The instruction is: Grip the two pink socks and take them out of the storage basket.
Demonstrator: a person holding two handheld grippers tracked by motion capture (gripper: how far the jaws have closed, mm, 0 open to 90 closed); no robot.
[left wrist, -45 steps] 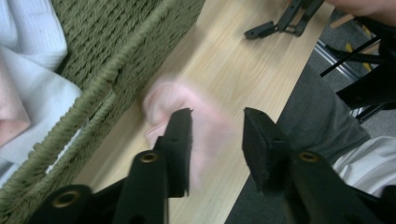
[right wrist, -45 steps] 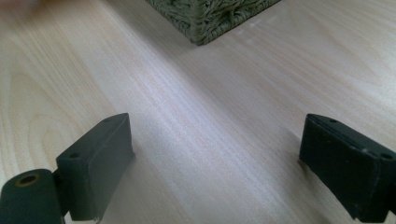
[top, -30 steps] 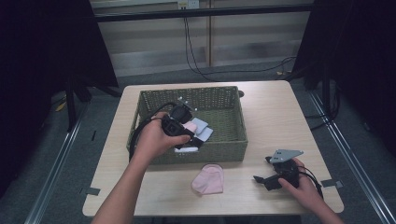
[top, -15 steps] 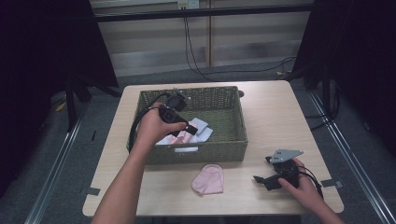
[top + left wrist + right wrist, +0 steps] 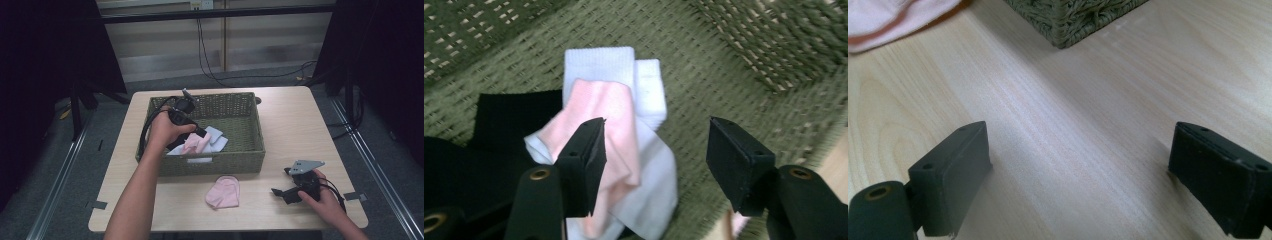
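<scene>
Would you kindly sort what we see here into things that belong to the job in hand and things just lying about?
In the job:
- left gripper, jaws just opened, over the socks
- pink sock in the basket
- white socks under it
- black sock beside them
- second pink sock on the table

Lying about:
- right gripper, open, resting on the table
- cables on the floor

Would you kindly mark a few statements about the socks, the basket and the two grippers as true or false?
1. A pink sock lies on white socks inside the woven basket. True.
2. The left gripper is clamped on the pink sock. False: its jaws have just been opening and stand apart above it.
3. Another pink sock lies on the table in front of the basket. True.
4. The right gripper holds a black sock. False: it is open over bare wood.
</scene>
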